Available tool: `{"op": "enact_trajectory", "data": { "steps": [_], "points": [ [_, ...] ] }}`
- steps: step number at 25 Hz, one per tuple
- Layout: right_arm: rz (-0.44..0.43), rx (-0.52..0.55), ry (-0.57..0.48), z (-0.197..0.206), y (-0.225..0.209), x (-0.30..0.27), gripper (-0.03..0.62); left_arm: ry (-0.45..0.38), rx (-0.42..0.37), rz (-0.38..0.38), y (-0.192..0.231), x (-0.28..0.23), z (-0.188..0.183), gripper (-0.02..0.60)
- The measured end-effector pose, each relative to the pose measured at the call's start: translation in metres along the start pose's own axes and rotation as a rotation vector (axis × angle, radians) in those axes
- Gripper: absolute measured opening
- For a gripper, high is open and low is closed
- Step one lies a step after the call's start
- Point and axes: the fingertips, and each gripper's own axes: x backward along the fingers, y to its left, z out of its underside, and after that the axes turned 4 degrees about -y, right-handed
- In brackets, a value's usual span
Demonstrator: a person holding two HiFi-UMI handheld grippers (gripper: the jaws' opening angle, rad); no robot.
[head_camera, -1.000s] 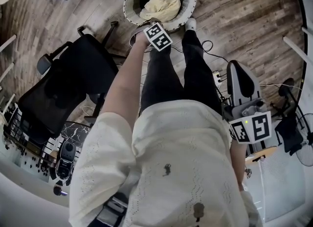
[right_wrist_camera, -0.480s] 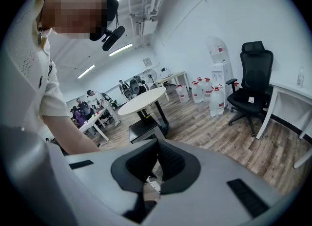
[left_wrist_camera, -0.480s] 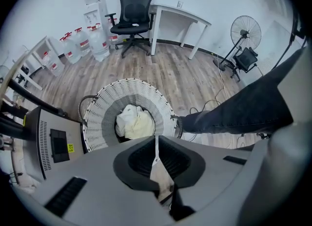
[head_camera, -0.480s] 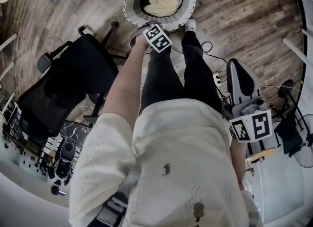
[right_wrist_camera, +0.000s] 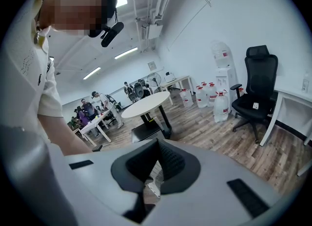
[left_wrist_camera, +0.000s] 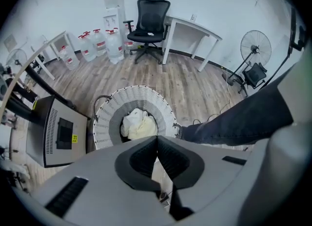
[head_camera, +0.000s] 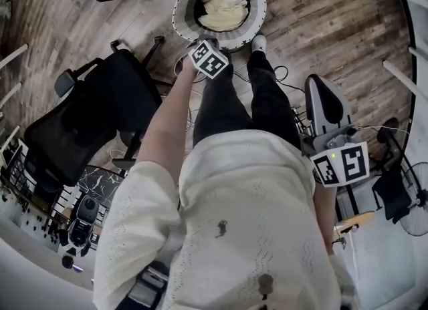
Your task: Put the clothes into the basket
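Since a second ago the left tongs [left_wrist_camera: 157,138] have closed on nothing. The right tongs [right_wrist_camera: 157,143], the second of two, are also clenched empty at the person's side. Beyond them, one white basket [head_camera: 182,9] on the floor holds one pale bundle of clothes [head_camera: 224,9], now settled lower.

Soft, even indoor light fills all three views and casts no hard shadows. The head view is the dimmest and greyest, with the basket [head_camera: 182,21] sharp and the wooden floor [head_camera: 321,28] around it bowing strongly toward the frame edges. In the left gripper view the basket is crisp and bright below pale, slightly washed-out walls [left_wrist_camera: 204,1]. In the right gripper view ceiling strip lights [right_wrist_camera: 126,53] glare white, and black corners ring both round gripper pictures.
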Motion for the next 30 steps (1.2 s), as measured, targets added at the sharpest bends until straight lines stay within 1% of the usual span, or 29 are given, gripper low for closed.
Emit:
{"op": "enact_trajectory", "data": {
  "steps": [6, 11, 17, 23, 30],
  "points": [
    [-0.033, 0.020, -0.007, -0.006, 0.004, 0.007, 0.009, -0.044, 0.102, -0.033, -0.007, 0.032, -0.006, 0.020],
    [-0.058, 0.034, -0.010, -0.011, 0.012, 0.014, 0.009, -0.114, 0.136, -0.031, -0.024, 0.061, -0.015, 0.020],
    [-0.099, 0.057, -0.028, -0.022, 0.017, 0.018, 0.009, -0.226, 0.133, -0.034, -0.045, 0.100, -0.043, 0.020],
    [-0.141, 0.082, -0.036, -0.033, 0.023, 0.020, 0.009, -0.373, 0.188, -0.066, -0.059, 0.152, -0.078, 0.020],
    [-0.195, 0.105, -0.036, -0.039, 0.027, 0.022, 0.009, -0.539, 0.235, -0.104, -0.075, 0.208, -0.126, 0.020]
  ]
}}
